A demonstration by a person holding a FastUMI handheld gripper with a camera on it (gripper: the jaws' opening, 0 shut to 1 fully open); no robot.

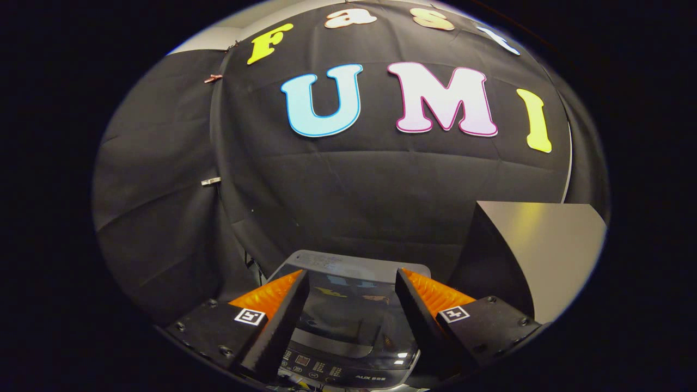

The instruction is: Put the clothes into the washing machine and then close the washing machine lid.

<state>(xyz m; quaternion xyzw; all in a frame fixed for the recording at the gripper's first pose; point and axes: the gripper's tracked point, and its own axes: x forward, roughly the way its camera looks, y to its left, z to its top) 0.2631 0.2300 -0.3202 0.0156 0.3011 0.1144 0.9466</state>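
Observation:
A small top-loading washing machine (348, 326) stands below and just ahead of my fingers, against the black cloth wall. Its dark glossy lid (351, 307) lies flat and down over the tub, reflecting the wall. A control panel (326, 370) with buttons runs along the machine's near edge. My gripper (351, 283) hovers above the lid, open, with a wide gap and nothing between the fingers. The lid shows through that gap.
A grey table or board (544, 245) with a dark side stands to the right of the machine, close to my right finger. Black cloth walls (348, 190) close the space behind and to the left, held by small clips (211, 181).

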